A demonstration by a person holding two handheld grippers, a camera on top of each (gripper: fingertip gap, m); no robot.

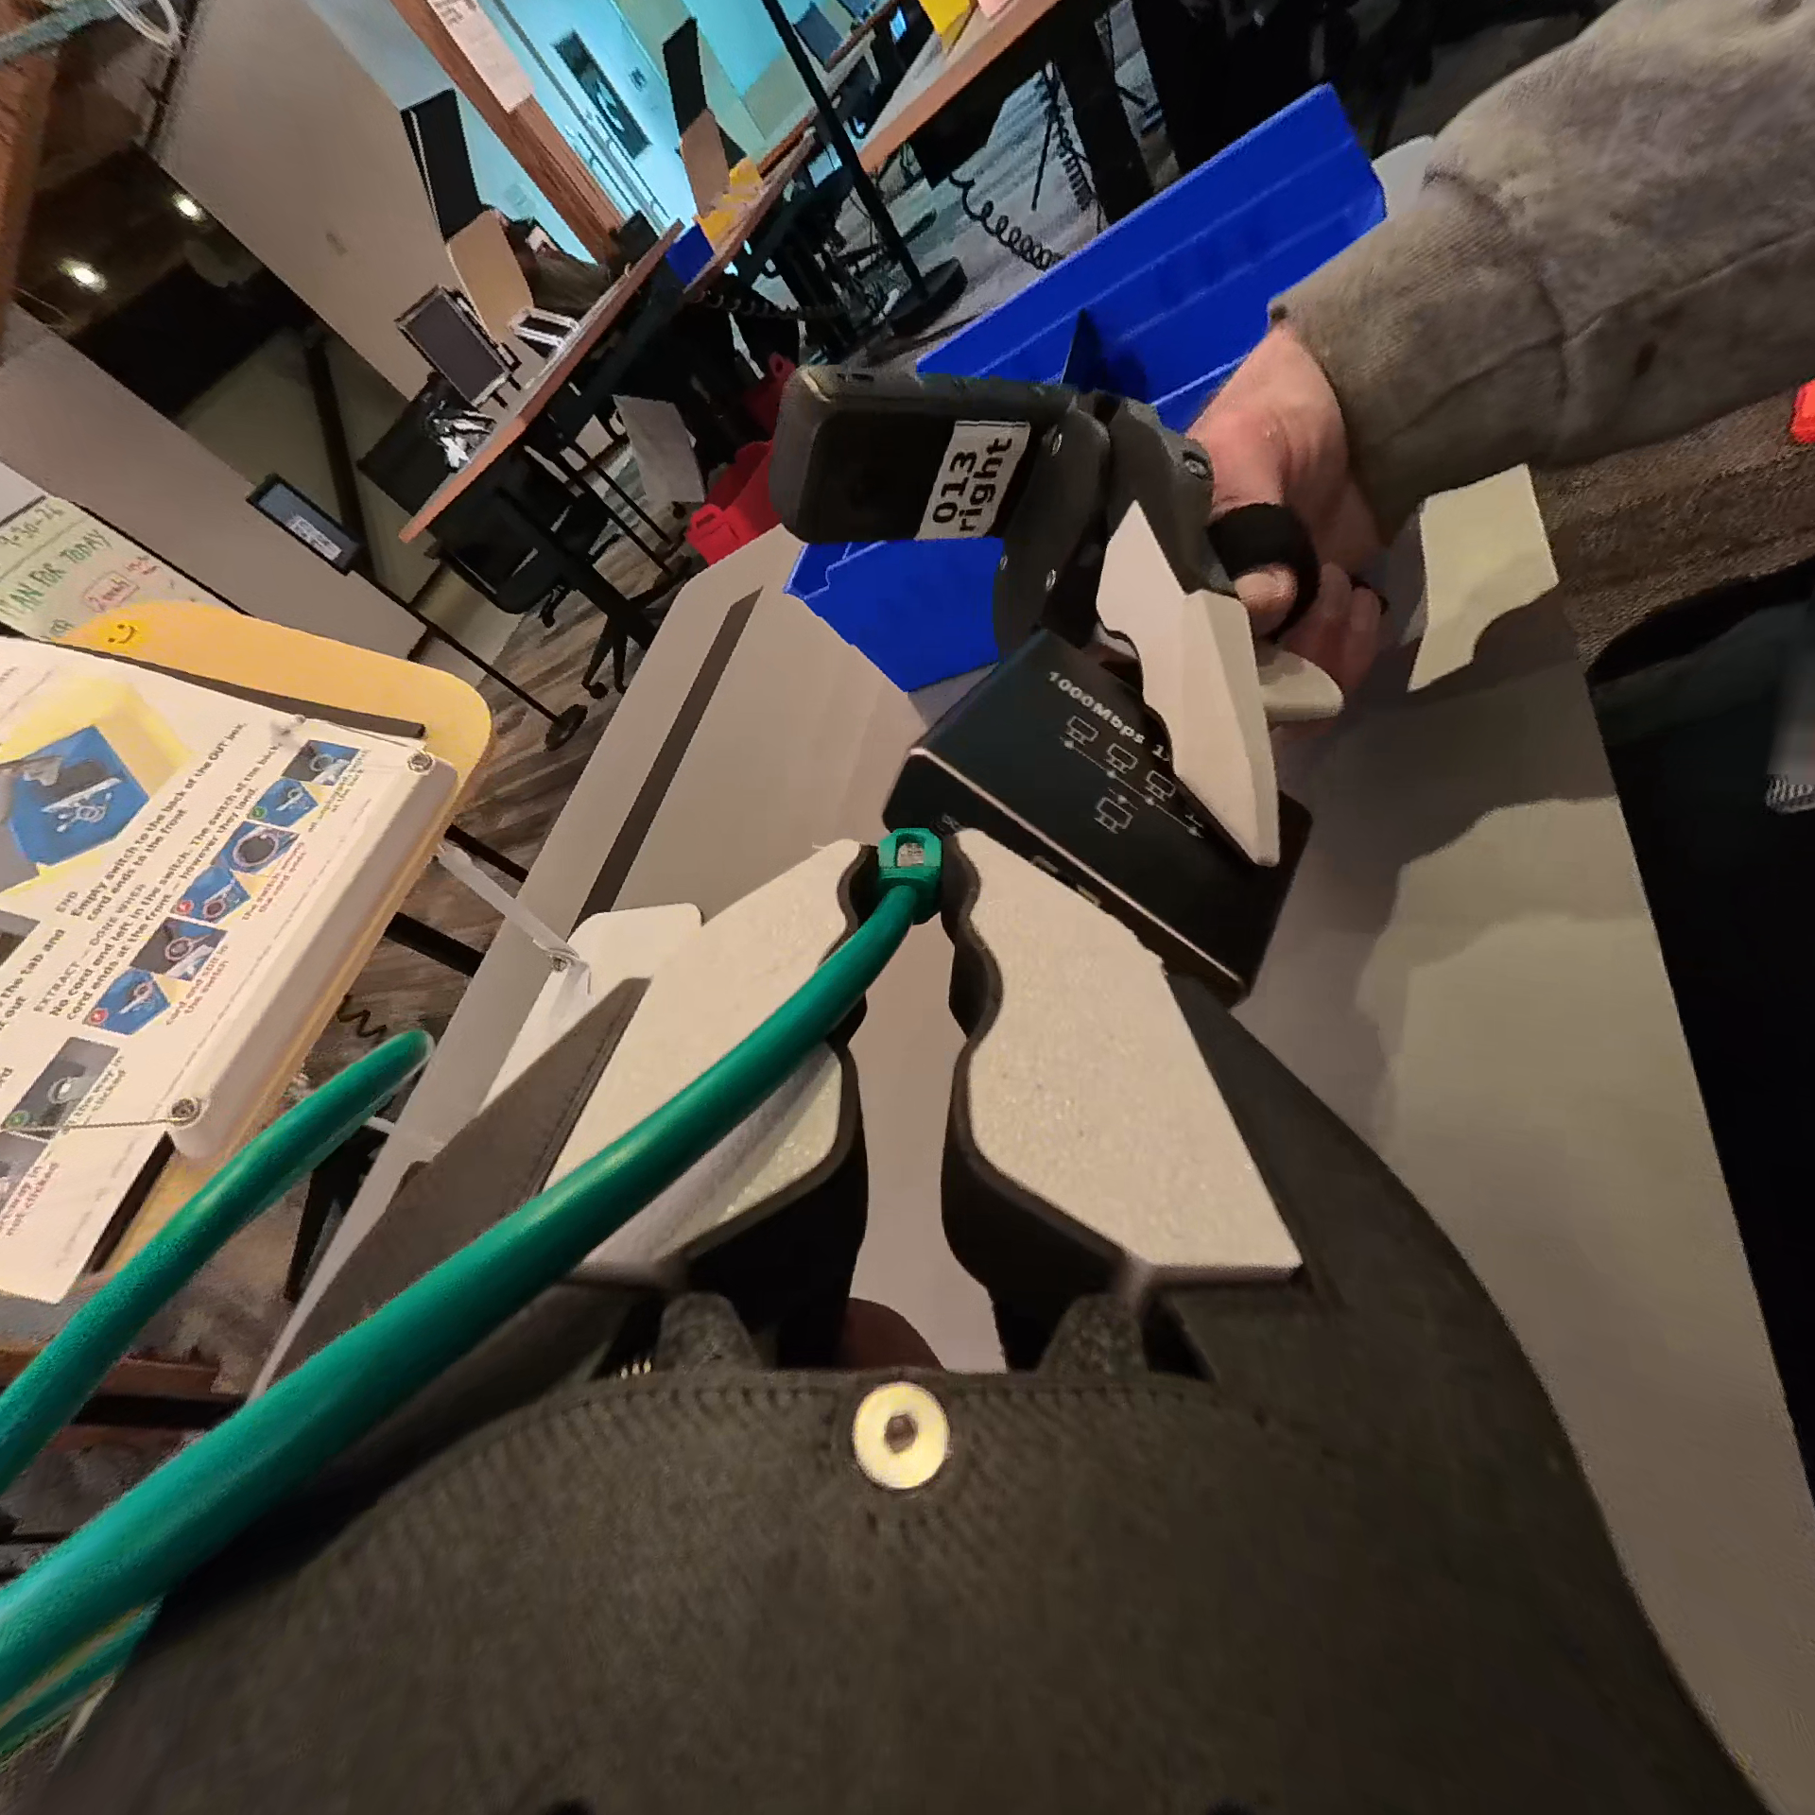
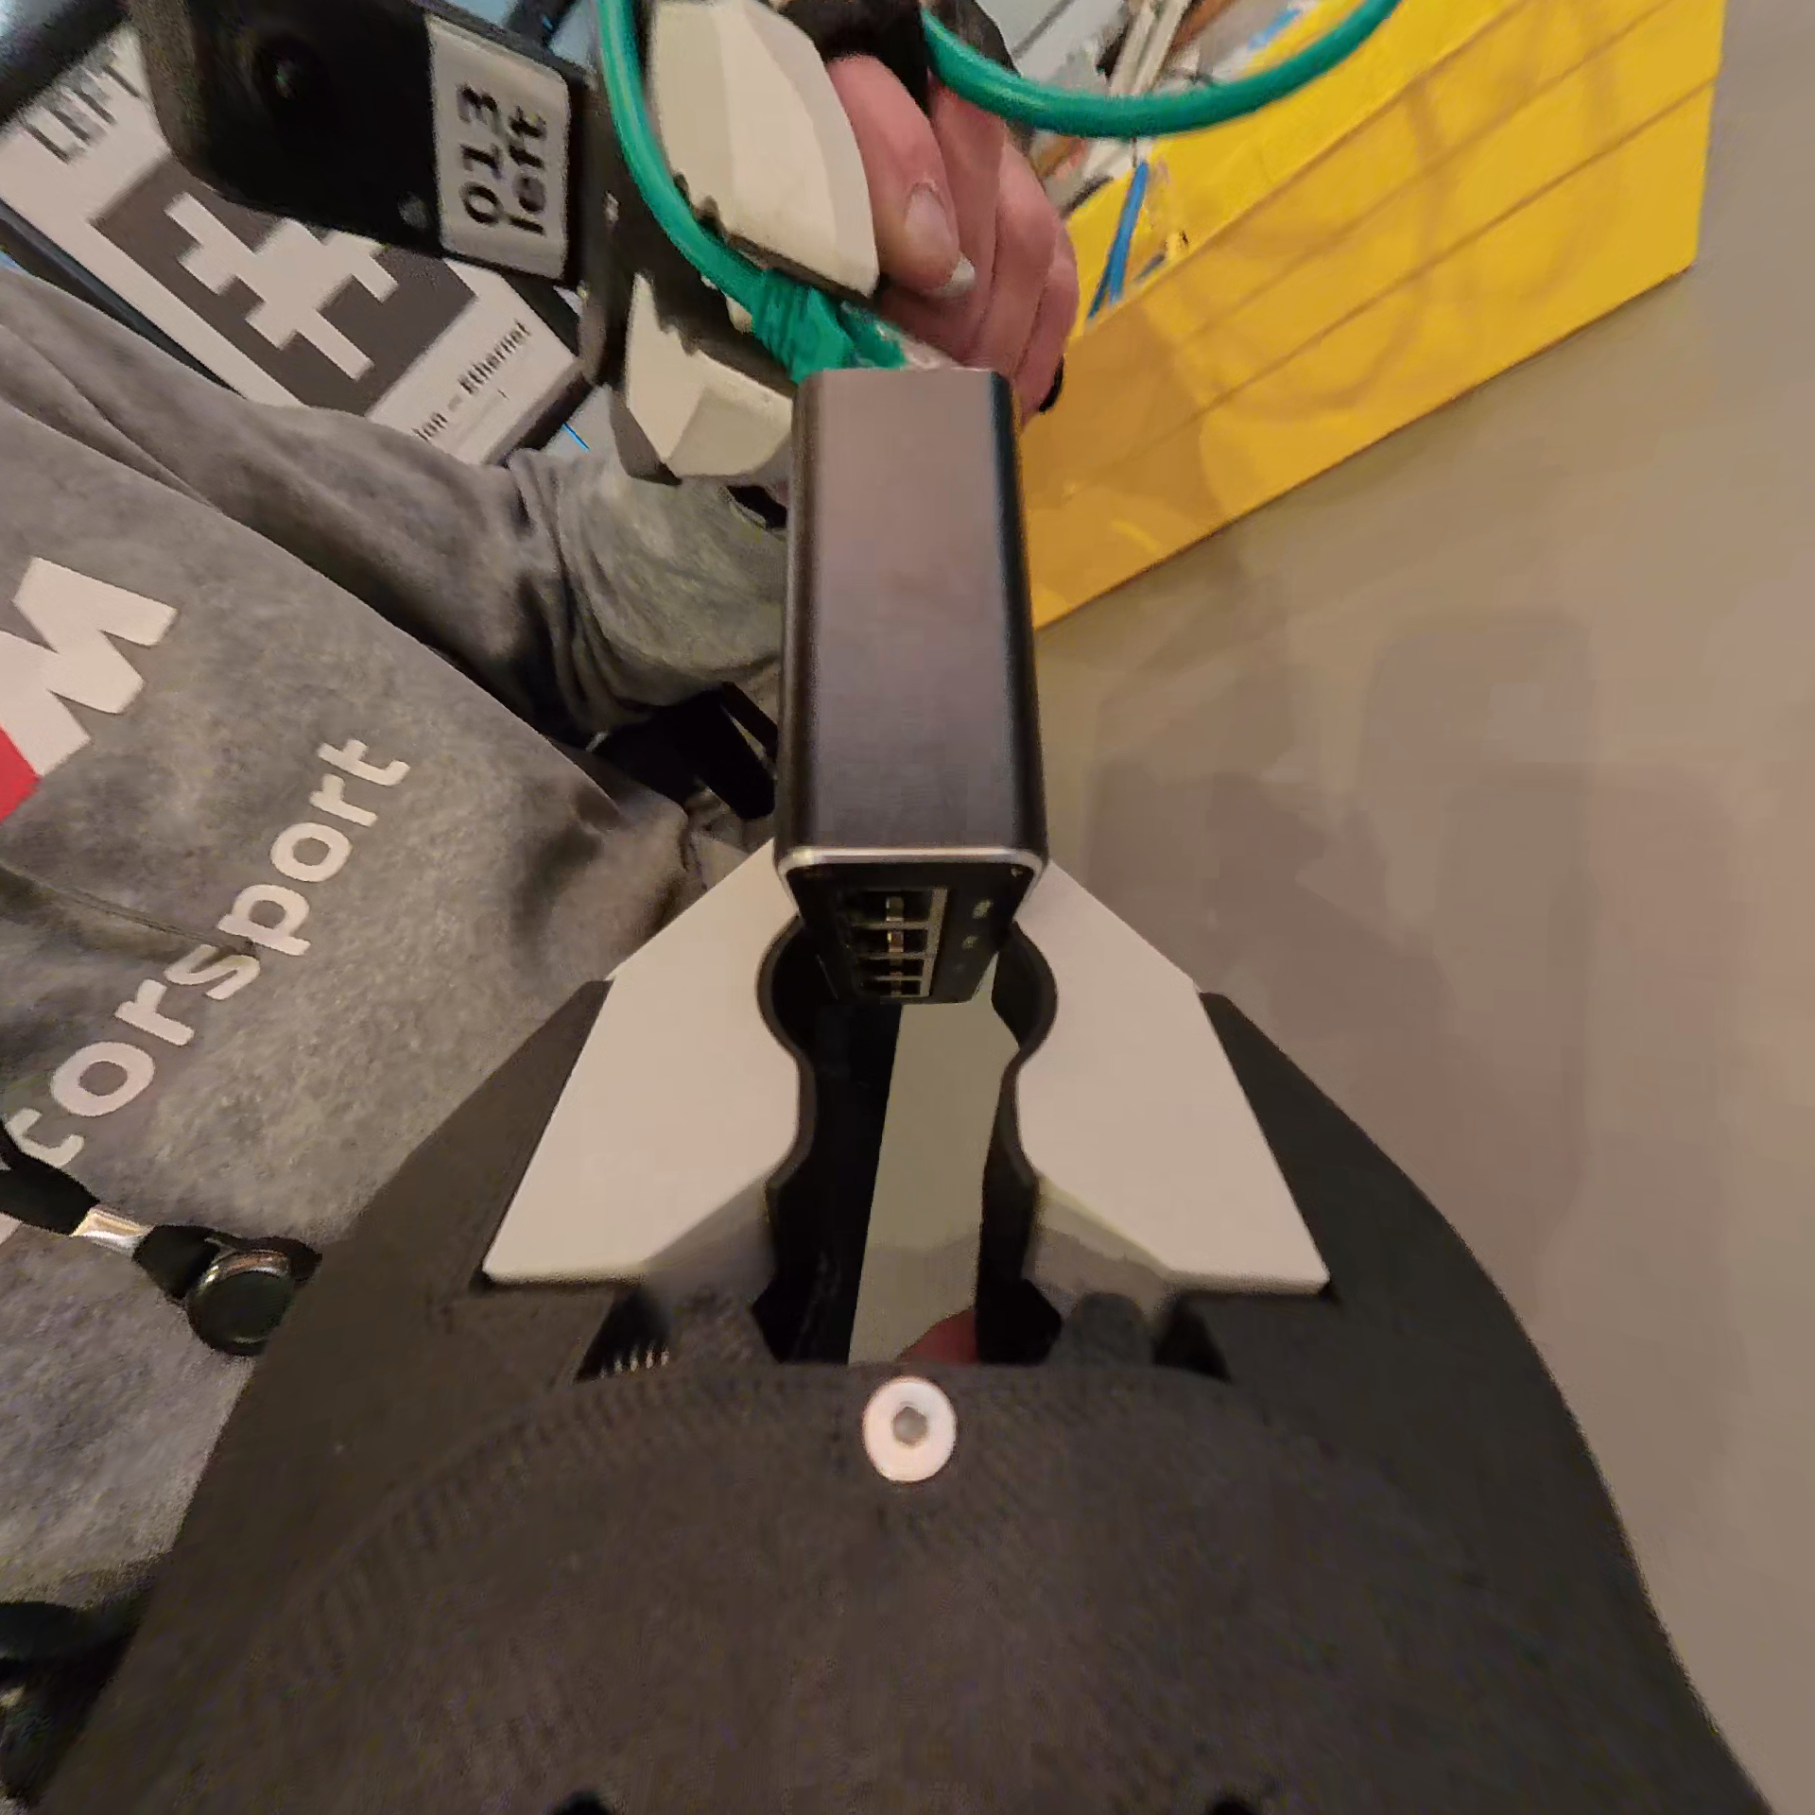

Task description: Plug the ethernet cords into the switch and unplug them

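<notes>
A green rubber-sheathed ethernet cord (image 1: 550,1208) loops in from the left; the left gripper (image 1: 928,864) pinches its green moulded plug (image 1: 908,856) at the port face of the black rectangular metal switch (image 1: 1100,815); the right gripper (image 2: 908,943) clamps that switch's opposite end above the grey tabletop (image 1: 1473,1080); a blue plastic bin (image 1: 1179,295) sits behind.

Each wrist camera sat close behind its own fingers, the left view looking across the grey table (image 1: 1473,982) toward the right gripper (image 1: 1223,746), the right view facing back, both sharing the black switch (image 1: 1100,825) (image 2: 908,629).
</notes>
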